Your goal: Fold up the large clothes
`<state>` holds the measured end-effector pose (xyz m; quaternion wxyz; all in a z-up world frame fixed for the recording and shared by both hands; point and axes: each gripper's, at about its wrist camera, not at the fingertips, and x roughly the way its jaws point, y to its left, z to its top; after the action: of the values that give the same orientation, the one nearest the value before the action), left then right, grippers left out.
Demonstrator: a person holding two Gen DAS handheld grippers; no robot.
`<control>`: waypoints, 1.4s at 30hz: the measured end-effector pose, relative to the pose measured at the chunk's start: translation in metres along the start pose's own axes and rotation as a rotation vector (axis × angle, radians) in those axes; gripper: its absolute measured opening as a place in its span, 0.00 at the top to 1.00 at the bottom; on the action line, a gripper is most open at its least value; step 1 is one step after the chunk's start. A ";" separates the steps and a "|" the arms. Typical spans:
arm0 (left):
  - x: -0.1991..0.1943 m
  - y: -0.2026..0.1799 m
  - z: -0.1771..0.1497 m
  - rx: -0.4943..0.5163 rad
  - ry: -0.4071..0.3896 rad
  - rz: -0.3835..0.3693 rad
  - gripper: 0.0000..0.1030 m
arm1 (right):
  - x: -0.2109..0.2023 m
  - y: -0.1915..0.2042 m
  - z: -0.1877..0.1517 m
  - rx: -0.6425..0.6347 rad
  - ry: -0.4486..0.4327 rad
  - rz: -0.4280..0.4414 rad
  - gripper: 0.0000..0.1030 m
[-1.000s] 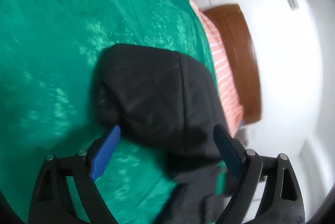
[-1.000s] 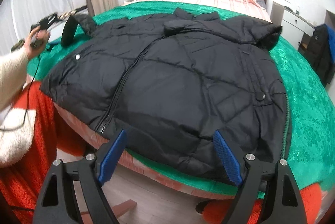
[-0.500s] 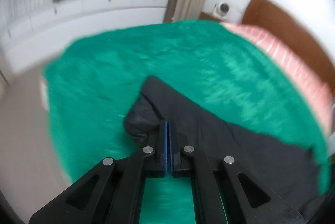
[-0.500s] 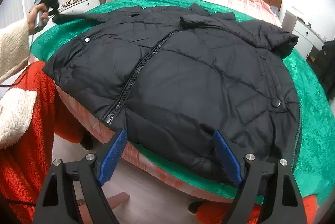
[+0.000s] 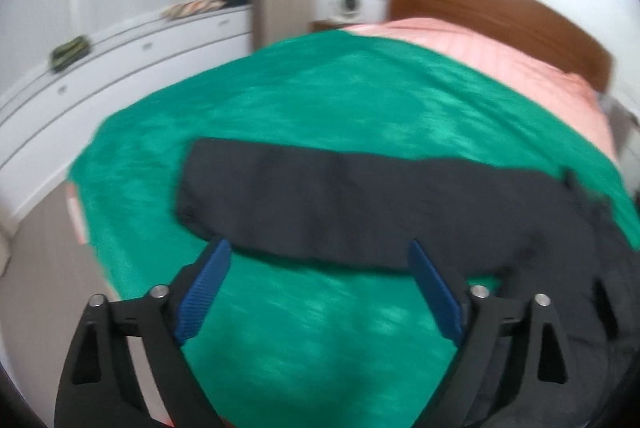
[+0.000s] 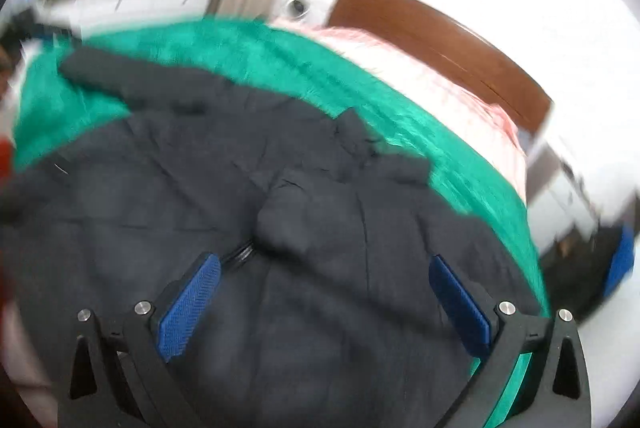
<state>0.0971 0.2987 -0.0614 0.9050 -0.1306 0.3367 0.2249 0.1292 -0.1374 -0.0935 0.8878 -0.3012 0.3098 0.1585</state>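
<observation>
Sleeve [image 5: 340, 203] now stretched flat across green bedspread [image 5: 320, 99]; both grippers' jaws just opened wide, empty.

Both wrist views angled down over the bed [image 5: 320, 99], headboard [image 6: 440, 39] and black jacket [image 6: 200, 207] shared, the right nearer.

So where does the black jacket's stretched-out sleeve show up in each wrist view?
Left wrist: the sleeve lies across the middle of the frame, flat on the green blanket, cuff end at the left.
Right wrist: the sleeve runs toward the upper left from the jacket body, blurred.
Shared landmark: the wooden headboard, upper right in both.
</observation>
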 end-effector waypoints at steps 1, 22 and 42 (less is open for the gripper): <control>-0.001 -0.015 -0.009 0.021 0.000 -0.035 0.07 | 0.031 0.007 0.004 -0.058 0.055 0.000 0.00; 0.021 -0.044 -0.066 0.092 0.055 -0.110 0.08 | -0.152 -0.322 -0.259 0.924 0.311 -0.725 0.85; 0.065 -0.076 -0.043 0.195 0.062 -0.028 0.04 | -0.112 -0.102 -0.243 0.900 0.037 -0.370 0.14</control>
<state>0.1550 0.2368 -0.1300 0.9057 -0.0537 0.3827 0.1741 -0.0183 -0.3806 -0.1292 0.9375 0.0599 0.3045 -0.1573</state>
